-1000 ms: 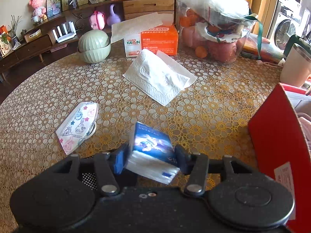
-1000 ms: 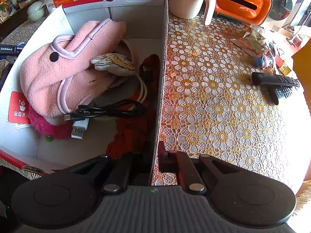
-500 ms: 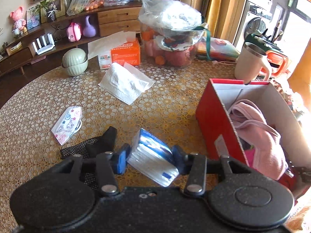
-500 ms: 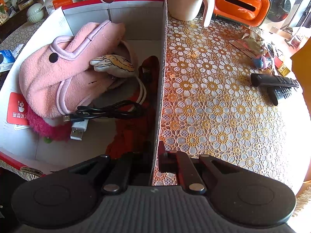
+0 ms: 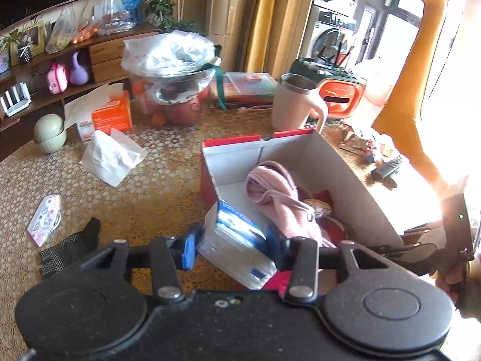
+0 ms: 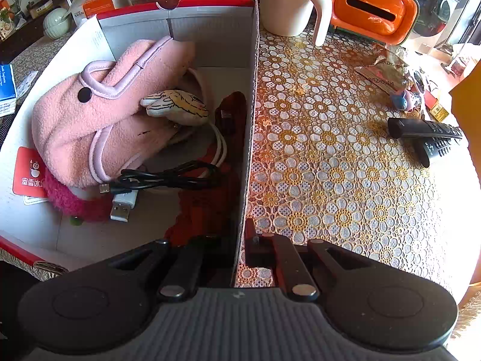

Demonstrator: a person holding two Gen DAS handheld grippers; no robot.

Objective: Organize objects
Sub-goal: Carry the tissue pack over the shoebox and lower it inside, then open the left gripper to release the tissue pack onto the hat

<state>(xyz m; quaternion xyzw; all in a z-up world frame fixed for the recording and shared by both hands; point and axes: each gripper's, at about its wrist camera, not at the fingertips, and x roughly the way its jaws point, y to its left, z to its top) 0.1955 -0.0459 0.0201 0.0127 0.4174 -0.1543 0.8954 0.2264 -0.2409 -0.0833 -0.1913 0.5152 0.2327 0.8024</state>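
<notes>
My left gripper (image 5: 233, 248) is shut on a blue and white tissue pack (image 5: 237, 237) and holds it in the air at the near left wall of the red box (image 5: 258, 150). The pack also shows at the left edge of the right wrist view (image 6: 6, 88). The red box (image 6: 254, 60) holds a pink fleece bag (image 6: 99, 111), a small plush (image 6: 177, 108), a black cable (image 6: 168, 179) and a white USB plug (image 6: 123, 206). My right gripper (image 6: 240, 251) is shut on the box's right wall, one finger inside and one outside.
On the lace-covered table lie a patterned face mask (image 5: 45, 219), a black mesh item (image 5: 69, 248), a white tissue pile (image 5: 109, 156), an orange tissue box (image 5: 111, 115), a fruit bowl (image 5: 177, 90), a cream mug (image 6: 288, 3), an orange holder (image 6: 372, 15) and two remotes (image 6: 427, 135).
My left gripper has lifted and carried the tissue pack to the right, from over the table to the box's left wall. The right gripper has stayed clamped on the box wall.
</notes>
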